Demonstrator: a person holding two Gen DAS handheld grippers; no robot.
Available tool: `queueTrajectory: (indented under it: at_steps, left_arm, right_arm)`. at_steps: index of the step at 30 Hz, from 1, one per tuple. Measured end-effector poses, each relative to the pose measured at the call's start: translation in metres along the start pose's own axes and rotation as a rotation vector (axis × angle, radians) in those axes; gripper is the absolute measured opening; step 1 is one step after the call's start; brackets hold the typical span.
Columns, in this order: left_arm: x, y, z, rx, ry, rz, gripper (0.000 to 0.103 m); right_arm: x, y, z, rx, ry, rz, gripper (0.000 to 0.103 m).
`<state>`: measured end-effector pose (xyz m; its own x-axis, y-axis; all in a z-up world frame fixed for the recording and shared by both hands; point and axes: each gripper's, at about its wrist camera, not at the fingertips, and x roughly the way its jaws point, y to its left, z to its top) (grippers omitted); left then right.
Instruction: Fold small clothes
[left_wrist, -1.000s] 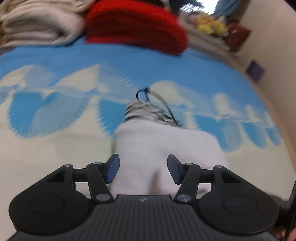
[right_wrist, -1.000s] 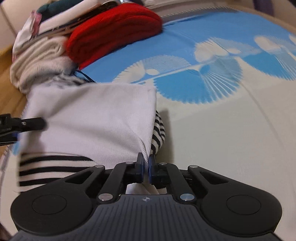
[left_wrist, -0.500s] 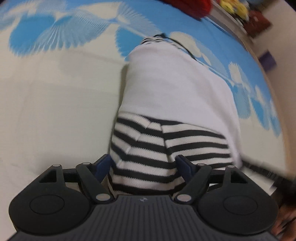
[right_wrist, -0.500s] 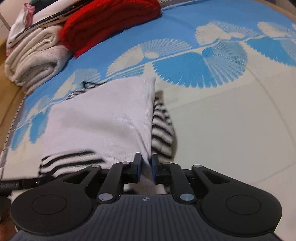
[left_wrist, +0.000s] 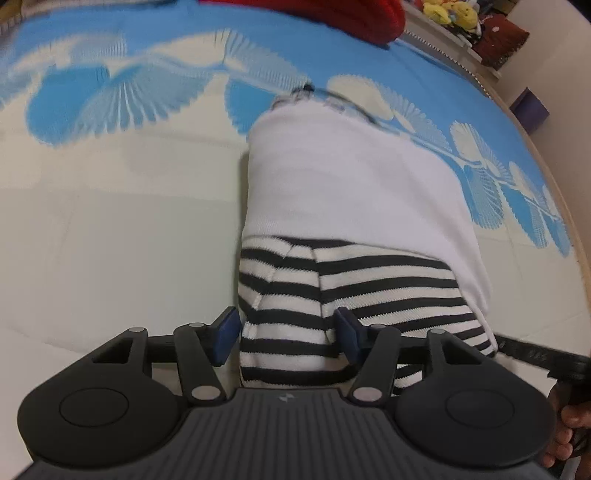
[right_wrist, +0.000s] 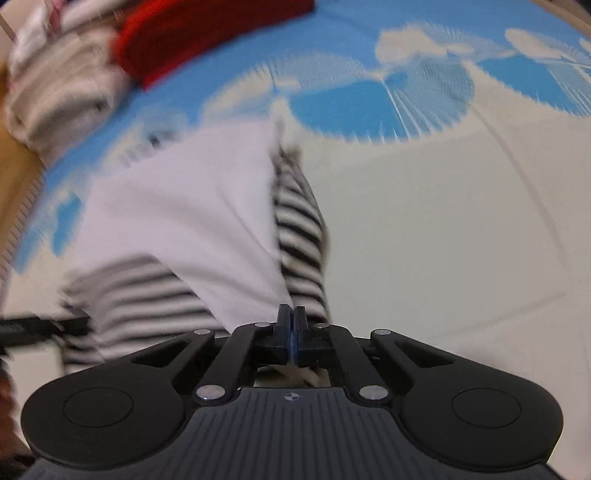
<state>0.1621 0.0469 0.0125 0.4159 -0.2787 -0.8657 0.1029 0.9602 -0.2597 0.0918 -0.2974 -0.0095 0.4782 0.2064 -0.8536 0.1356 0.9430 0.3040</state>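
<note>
Garment (left_wrist: 354, 192) — a small top, white body over black-and-white striped fabric — lies part-folded on the bed (left_wrist: 110, 229), on the cream stretch of the blue-and-cream fan-print cover, with the blue band of the print beyond its far end. From your left claw (left_wrist: 282, 334) you see the striped part (left_wrist: 295, 295) nearest you and the white panel reaching away; something thin and dark shows at the garment's far end, too blurred to name.

Your left claw is half spread and its jaws are closing. A bunched fold of the striped fabric sits between the blue pads (left_wrist: 223, 338); the right pad lies against the cloth, while a thin gap shows beside the left one, so the pads do not yet press on it from both sides.

Your right claw (right_wrist: 294, 332) has its jaws pressed together at the near right corner of the garment, where the white panel (right_wrist: 184, 221) meets a striped sleeve (right_wrist: 299, 229). Cloth shows just below the closed pads, but the blur leaves you unable to tell whether any is pinched.

A red knit (right_wrist: 207, 40) and a stack of pale folded cloth (right_wrist: 62, 92) sit toward the far edge of the bed. In the left view, a black bar of the right claw and your hand (left_wrist: 565, 432) show at the right edge.
</note>
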Motion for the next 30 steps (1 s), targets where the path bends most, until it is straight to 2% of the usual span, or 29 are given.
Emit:
queueTrajectory:
  at_steps: [2, 3, 4, 6, 8, 11, 13, 14, 15, 16, 18, 20, 23, 26, 28, 30]
  left_arm:
    - [-0.009, -0.009, -0.002, 0.057, -0.040, 0.012, 0.057]
    - [-0.007, -0.012, -0.003, 0.089, -0.031, 0.037, 0.059]
    - [-0.006, -0.013, -0.009, 0.113, -0.014, 0.058, 0.065]
    - [-0.003, -0.014, -0.012, 0.142, 0.002, 0.098, 0.072]
    - [-0.017, -0.019, -0.013, 0.165, -0.026, 0.128, 0.072]
    - [-0.053, -0.029, -0.019, 0.205, -0.145, 0.182, 0.072]
    - [-0.087, -0.038, -0.030, 0.225, -0.269, 0.187, 0.078]
    - [-0.100, -0.042, -0.037, 0.231, -0.319, 0.191, 0.081]
    - [-0.118, -0.047, -0.047, 0.238, -0.381, 0.199, 0.085]
    - [-0.130, -0.052, -0.056, 0.244, -0.422, 0.201, 0.085]
    - [-0.157, -0.060, -0.079, 0.238, -0.506, 0.192, 0.085]
    - [-0.176, -0.067, -0.102, 0.212, -0.563, 0.170, 0.085]
    - [-0.195, -0.077, -0.134, 0.174, -0.581, 0.141, 0.085]
    - [-0.191, -0.086, -0.161, 0.152, -0.554, 0.130, 0.086]
    - [-0.178, -0.088, -0.180, 0.140, -0.541, 0.162, 0.103]
    - [-0.161, -0.091, -0.189, 0.127, -0.470, 0.221, 0.103]
  right_arm:
    - [0.006, -0.004, -0.005, 0.006, 0.027, -0.038, 0.000]
    - [0.007, -0.005, -0.006, 0.015, 0.031, -0.035, 0.000]
    - [0.005, -0.004, -0.005, 0.019, 0.022, -0.029, 0.000]
    - [-0.006, -0.001, -0.003, -0.003, -0.032, -0.023, 0.000]
    - [-0.020, 0.004, -0.003, -0.036, -0.093, -0.037, 0.001]
    - [-0.043, 0.007, -0.001, -0.074, -0.130, -0.065, 0.010]
    - [-0.065, 0.011, 0.000, -0.119, -0.177, -0.058, 0.025]
    - [-0.082, 0.015, -0.002, -0.145, -0.226, -0.053, 0.028]
    - [-0.100, 0.019, -0.006, -0.171, -0.282, -0.049, 0.036]
    - [-0.117, 0.023, -0.011, -0.194, -0.332, -0.048, 0.044]
    - [-0.145, 0.027, -0.025, -0.227, -0.401, -0.045, 0.051]
    - [-0.165, 0.029, -0.039, -0.253, -0.435, -0.051, 0.053]
    - [-0.182, 0.030, -0.066, -0.270, -0.451, -0.098, 0.056]
    - [-0.183, 0.025, -0.091, -0.252, -0.429, -0.124, 0.057]
    - [-0.180, 0.025, -0.105, -0.242, -0.403, -0.120, 0.057]
    - [-0.170, 0.025, -0.115, -0.234, -0.370, -0.122, 0.057]
